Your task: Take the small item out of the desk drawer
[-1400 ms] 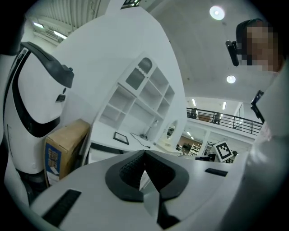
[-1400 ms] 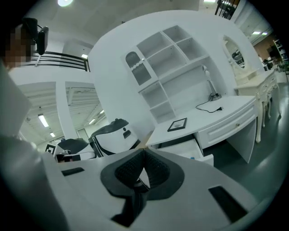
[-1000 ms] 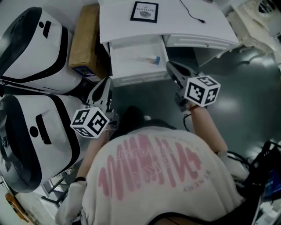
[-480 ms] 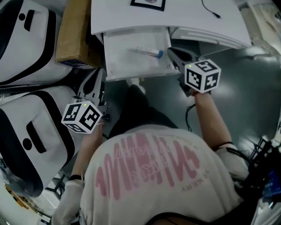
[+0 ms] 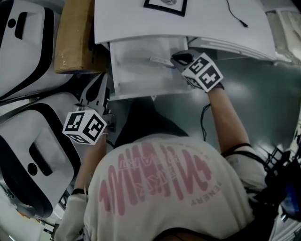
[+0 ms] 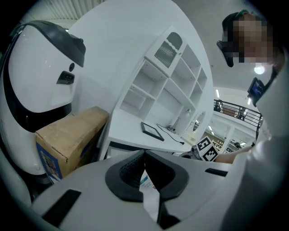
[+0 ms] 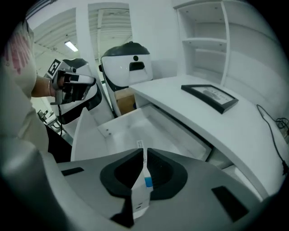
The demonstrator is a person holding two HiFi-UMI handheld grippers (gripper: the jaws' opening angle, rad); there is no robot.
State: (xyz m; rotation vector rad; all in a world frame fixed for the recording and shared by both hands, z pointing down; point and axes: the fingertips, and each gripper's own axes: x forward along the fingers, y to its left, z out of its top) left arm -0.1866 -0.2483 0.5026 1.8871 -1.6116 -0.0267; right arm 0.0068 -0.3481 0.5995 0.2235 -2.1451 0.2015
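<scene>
The white desk drawer [image 5: 141, 90] stands pulled open below the desk top [image 5: 127, 23]. On its floor lies the small item [image 5: 159, 60], a thin clear tube with a blue end. My right gripper [image 5: 178, 58] reaches over the drawer's right side, its tips just beside the tube's blue end. In the right gripper view the right gripper [image 7: 143, 150] has its jaws together, and the tube's labelled end [image 7: 140, 144] shows just past them. My left gripper [image 5: 97, 90] hangs shut and holding nothing, left of the drawer front; the left gripper [image 6: 144, 151] faces the desk.
A cardboard box [image 5: 75, 37] leans against the desk's left side. Two big white-and-black shells [image 5: 28, 141] [image 5: 21, 42] crowd the left. A framed picture [image 5: 165, 5] and a black cable [image 5: 237, 16] lie on the desk. A second drawer front [image 5: 235, 47] is at the right.
My right gripper has moved from beside the drawer's front right corner up and over the drawer, to the tube. The left gripper has stayed low at the left.
</scene>
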